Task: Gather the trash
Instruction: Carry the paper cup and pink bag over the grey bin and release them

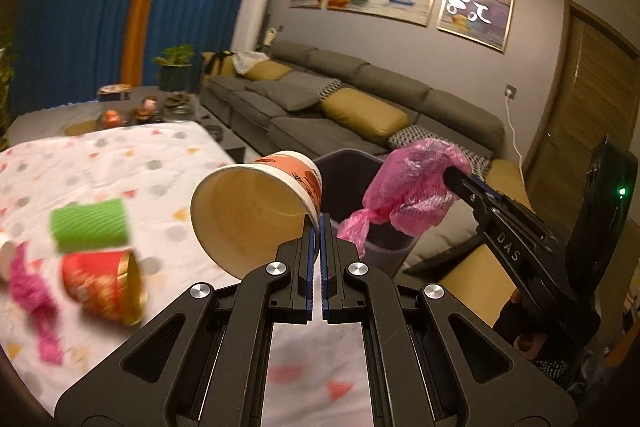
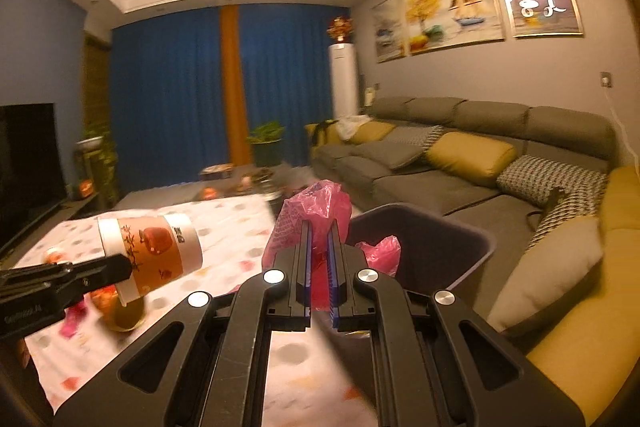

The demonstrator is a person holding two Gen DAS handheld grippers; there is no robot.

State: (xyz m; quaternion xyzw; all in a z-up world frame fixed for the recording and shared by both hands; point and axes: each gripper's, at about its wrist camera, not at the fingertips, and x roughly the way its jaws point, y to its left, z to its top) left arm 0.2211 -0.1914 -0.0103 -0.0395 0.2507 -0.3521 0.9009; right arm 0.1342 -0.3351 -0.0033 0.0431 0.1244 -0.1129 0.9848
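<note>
Two grippers: both busy, each carrying one piece of trash up off the bench (image 1: 120, 163)
Left gripper (image 1: 319, 227): jaws pinched tight on the rim of a paper cup (image 1: 256, 203), which is tipped on its side with the open mouth facing the left wrist camera
Right gripper (image 2: 319, 239): jaws clamped on a crumpled pink plastic bag (image 2: 316, 211)
Trash bin (image 2: 432, 239): dark, sits just past the bench edge by the sofa (image 1: 360, 95); pink bag hangs right over its rim, cup is beside it
Left on the bench: green ribbed cup (image 1: 92, 225), red cup (image 1: 104, 285) lying on its side, shredded pink scrap (image 1: 34, 303), all pretty blurry
</note>
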